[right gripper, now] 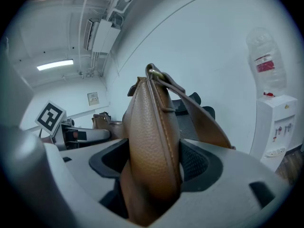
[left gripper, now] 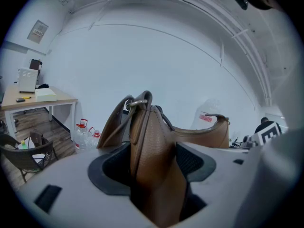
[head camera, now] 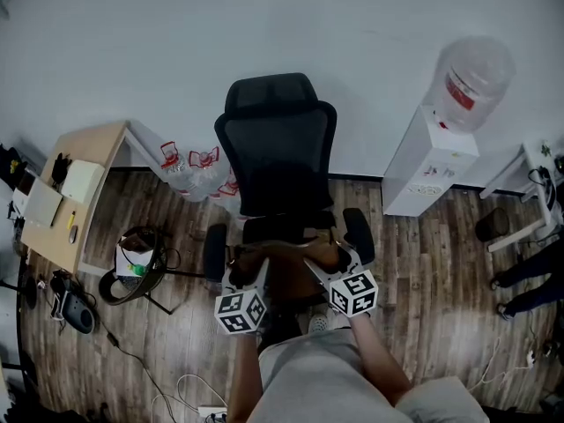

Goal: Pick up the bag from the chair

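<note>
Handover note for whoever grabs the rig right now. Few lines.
Left gripper: shut on one end of the brown bag.
Right gripper: shut on the other end.
Bag is held between them, over the seat of the black chair.
Done: both grips.
Unclear: whether the bag is off the seat.
Left: lift it away from the chair.
</note>
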`<state>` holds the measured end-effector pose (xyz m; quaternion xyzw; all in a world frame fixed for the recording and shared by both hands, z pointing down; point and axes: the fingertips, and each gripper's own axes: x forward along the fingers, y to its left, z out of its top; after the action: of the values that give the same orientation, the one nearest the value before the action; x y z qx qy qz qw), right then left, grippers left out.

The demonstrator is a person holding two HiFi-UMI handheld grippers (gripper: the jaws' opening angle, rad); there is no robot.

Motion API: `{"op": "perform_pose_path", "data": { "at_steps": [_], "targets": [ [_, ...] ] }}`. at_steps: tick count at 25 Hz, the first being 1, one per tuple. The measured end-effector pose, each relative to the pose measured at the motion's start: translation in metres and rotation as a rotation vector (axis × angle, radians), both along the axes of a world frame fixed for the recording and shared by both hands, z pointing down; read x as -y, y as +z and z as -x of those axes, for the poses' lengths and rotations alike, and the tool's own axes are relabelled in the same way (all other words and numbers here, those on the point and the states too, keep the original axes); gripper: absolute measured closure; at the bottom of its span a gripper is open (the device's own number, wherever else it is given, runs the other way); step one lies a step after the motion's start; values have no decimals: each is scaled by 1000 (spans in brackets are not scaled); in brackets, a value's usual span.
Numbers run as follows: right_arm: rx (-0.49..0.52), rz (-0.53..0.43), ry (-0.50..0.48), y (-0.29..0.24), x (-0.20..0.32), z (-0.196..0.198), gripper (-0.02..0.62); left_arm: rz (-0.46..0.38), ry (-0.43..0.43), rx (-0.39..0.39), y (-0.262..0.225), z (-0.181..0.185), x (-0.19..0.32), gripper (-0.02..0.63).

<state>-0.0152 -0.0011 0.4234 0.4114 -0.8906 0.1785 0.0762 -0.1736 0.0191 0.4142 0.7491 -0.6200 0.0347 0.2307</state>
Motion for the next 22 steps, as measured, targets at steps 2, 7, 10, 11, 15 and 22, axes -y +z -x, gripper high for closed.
{"op": "perform_pose_path", "data": {
  "at_steps": [2, 7, 10, 11, 15, 22],
  "targets": [
    [2, -2, 3, 1, 1, -2, 255, -2, 5, 1, 0, -2, 1, 316],
    [6, 2, 5, 3, 2, -4, 255, 0, 10, 4, 2, -4, 4, 316],
    [0, 11, 8, 7, 1, -6, 255, 13, 12, -4, 7, -6, 3, 316],
    [-1, 16, 8, 9, 1, -7, 255, 17, 12, -4, 9, -6, 2, 316],
    [3, 28, 5, 12, 0, -9, 255, 25, 13, -1, 11, -8, 1, 316],
    [11, 24, 5, 14, -1, -15, 256, 29, 15, 2, 11, -14, 0, 316]
  ]
}}
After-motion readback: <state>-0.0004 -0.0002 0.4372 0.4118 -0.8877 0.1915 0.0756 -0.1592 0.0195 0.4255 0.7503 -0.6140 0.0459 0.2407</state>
